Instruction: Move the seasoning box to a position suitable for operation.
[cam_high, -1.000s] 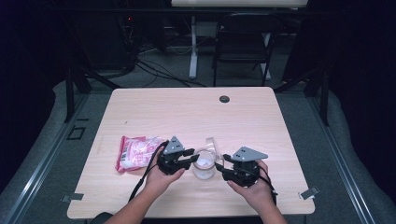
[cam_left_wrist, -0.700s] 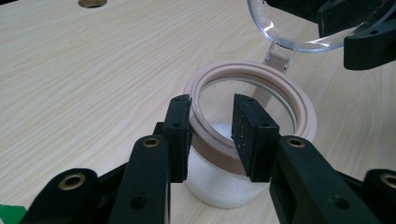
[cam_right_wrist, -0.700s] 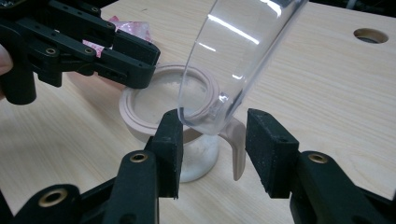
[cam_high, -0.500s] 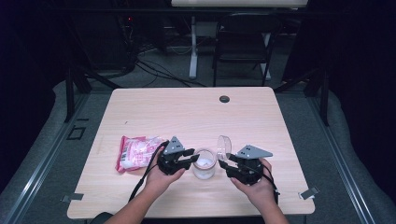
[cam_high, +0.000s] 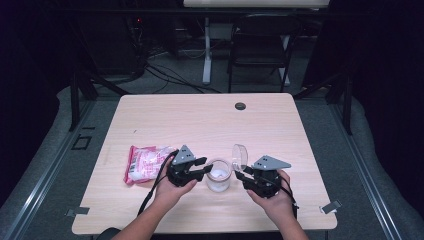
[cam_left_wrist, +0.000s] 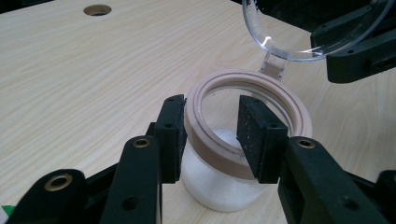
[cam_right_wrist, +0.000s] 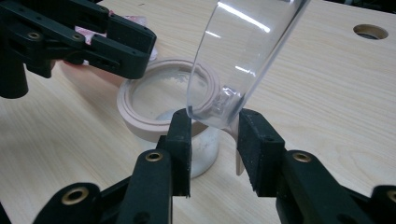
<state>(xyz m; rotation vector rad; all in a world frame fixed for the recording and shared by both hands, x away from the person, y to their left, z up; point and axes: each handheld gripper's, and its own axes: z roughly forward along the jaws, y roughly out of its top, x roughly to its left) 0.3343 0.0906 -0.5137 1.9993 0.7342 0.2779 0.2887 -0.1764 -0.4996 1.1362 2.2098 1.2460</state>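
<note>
- From the high view you are looking forward and down from above your side of the table (cam_high: 150, 115), standing well back and taking in all four edges, the far-edge hole (cam_high: 240, 106) and the floor beyond.
- The left gripper view is riding close over the tabletop, facing the far edge and the same hole (cam_left_wrist: 97, 9).
- The right gripper view is sitting just as close, facing across toward the left gripper (cam_right_wrist: 140, 44).
- All three are sharing the jar (cam_high: 218, 175) near the table's near edge.
</note>
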